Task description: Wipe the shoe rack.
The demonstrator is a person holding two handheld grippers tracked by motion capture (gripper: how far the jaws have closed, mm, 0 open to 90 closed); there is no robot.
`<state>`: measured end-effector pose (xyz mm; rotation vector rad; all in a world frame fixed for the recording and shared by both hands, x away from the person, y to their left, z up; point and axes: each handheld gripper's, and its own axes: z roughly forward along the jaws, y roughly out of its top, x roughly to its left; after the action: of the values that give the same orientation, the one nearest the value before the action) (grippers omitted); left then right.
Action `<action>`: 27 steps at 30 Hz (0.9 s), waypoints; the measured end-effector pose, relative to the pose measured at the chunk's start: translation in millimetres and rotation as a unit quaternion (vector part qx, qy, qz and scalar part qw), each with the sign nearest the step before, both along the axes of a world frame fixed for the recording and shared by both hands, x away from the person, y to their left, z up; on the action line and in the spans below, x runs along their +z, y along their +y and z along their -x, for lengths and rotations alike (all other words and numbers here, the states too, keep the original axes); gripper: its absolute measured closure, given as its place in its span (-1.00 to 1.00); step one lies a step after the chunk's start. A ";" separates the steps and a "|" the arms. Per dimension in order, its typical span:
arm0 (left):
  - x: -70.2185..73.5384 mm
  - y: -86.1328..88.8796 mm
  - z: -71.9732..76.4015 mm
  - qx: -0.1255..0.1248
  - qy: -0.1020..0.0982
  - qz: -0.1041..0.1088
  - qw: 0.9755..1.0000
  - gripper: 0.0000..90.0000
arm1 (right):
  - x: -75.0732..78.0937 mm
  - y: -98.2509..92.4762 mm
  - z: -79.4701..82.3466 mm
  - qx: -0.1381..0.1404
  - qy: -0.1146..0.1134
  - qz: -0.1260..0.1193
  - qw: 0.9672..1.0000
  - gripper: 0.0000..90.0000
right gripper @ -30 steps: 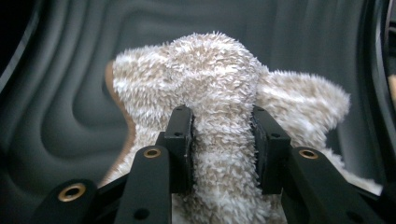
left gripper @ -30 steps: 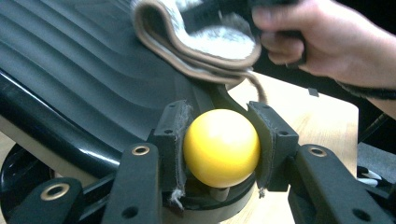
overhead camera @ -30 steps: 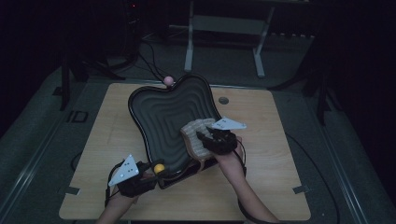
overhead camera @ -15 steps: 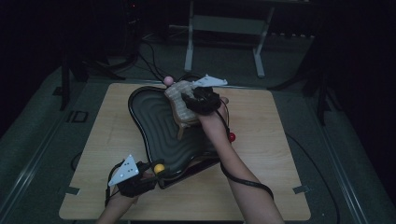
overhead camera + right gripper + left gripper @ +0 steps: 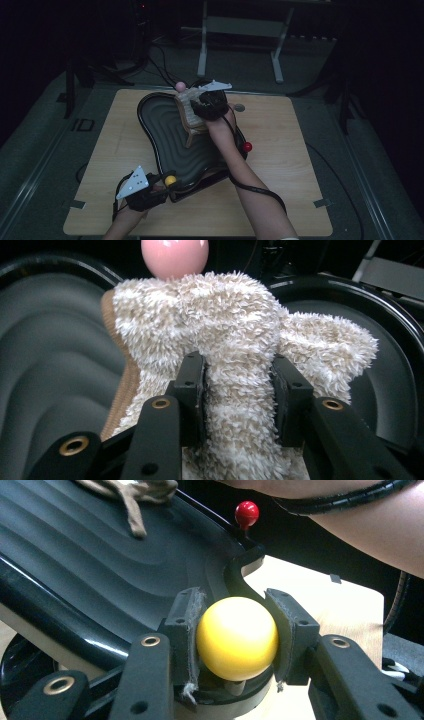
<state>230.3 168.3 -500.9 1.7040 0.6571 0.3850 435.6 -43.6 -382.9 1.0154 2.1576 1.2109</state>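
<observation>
Right tongs [image 5: 192,102] carried the fuzzy sock [image 5: 240,365] up to the pink knob [image 5: 174,257], still gripping; left tongs [image 5: 235,640] clamp the yellow knob [image 5: 236,637]. Hanging's left.

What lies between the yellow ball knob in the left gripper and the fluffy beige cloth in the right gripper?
Bare ribbed black tray surface, in the high view. The left gripper clamps the yellow ball knob; the right gripper grips the fluffy beige cloth.
</observation>
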 end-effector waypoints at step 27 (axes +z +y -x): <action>-0.2 -0.2 0.3 0.002 0.001 0.001 1.000 0.31 | -37.6 -34.2 59.0 0.009 0.006 -0.003 1.000 0.41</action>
<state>230.0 168.1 -501.0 1.7025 0.6619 0.3847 376.6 -77.8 -420.5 1.0097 2.1788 1.2227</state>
